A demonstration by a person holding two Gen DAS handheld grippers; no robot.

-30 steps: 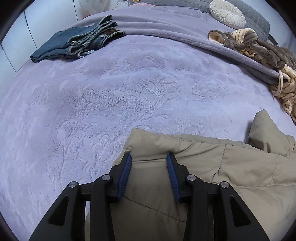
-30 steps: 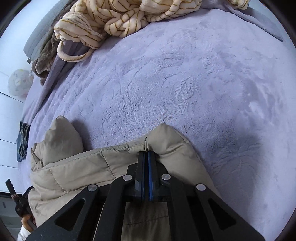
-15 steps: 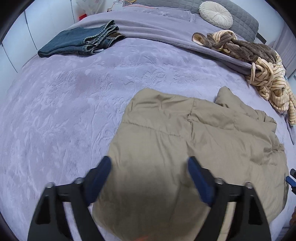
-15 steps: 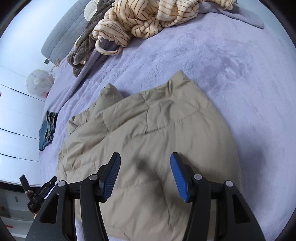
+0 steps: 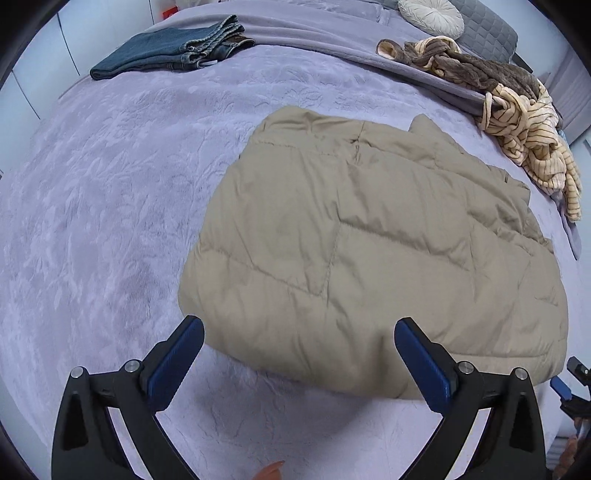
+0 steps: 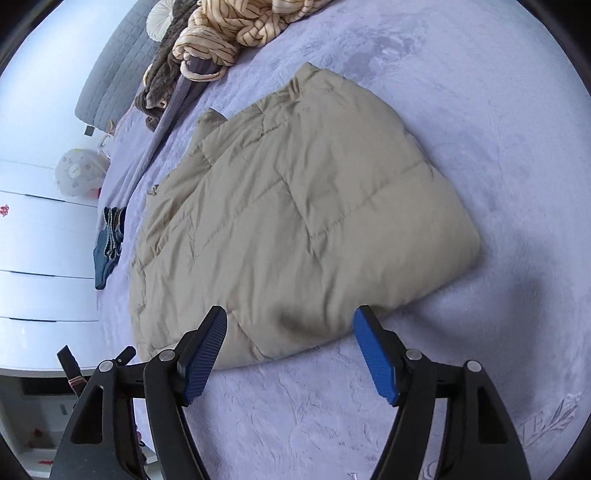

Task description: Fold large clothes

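A tan quilted puffer jacket (image 5: 369, 240) lies folded over on the lilac bed cover (image 5: 110, 203); it also shows in the right wrist view (image 6: 295, 206). My left gripper (image 5: 299, 343) is open and empty, raised near the jacket's near fold edge. My right gripper (image 6: 290, 330) is open and empty, just short of the jacket's near edge. Neither gripper touches the jacket.
Folded blue jeans (image 5: 177, 48) lie at the far left of the bed. A heap of brown and cream striped clothes (image 5: 517, 107) lies at the far right, by a round cushion (image 5: 430, 14) and grey headboard. White drawers (image 6: 37, 240) stand beside the bed.
Both grippers let go of the jacket's far edge, opened wide and drew back toward the near side. The jacket now lies folded and flat on the bed.
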